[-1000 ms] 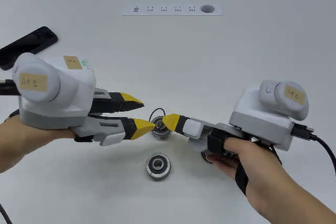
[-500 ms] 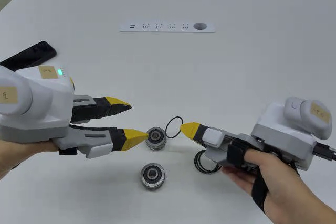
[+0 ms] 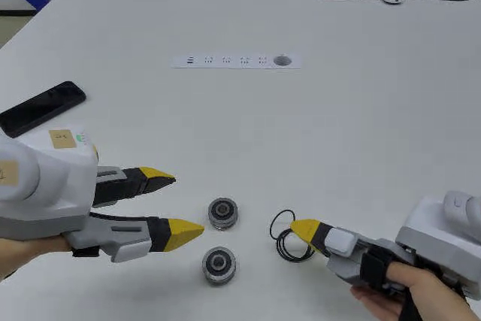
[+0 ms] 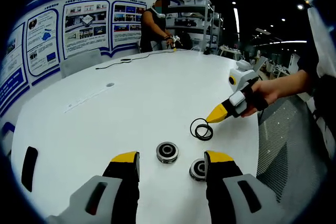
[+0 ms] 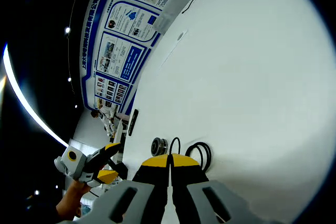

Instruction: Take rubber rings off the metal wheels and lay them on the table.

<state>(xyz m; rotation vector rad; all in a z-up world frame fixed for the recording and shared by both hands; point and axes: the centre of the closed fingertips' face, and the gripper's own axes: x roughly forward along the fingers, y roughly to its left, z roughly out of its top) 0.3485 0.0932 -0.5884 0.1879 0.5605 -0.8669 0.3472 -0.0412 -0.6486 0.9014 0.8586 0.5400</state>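
Two metal wheels (image 3: 223, 213) sit near the desk's (image 3: 361, 110) front edge, apart from both grippers. Changed: a second ago the right gripper (image 3: 298, 228) was tugging a rubber ring (image 3: 279, 220) at the farther wheel while the left gripper (image 3: 187, 203) braced it. Now the ring is clear of the wheel and carried right, just over the pile of loose rings (image 3: 291, 249) on the desk. Right jaws pressed together, pinching that ring by its edge. Left jaws spread, holding nothing, backed off leftward. Means one more ring is off; release onto the pile likely comes next. Rings left on the wheels: can't tell.
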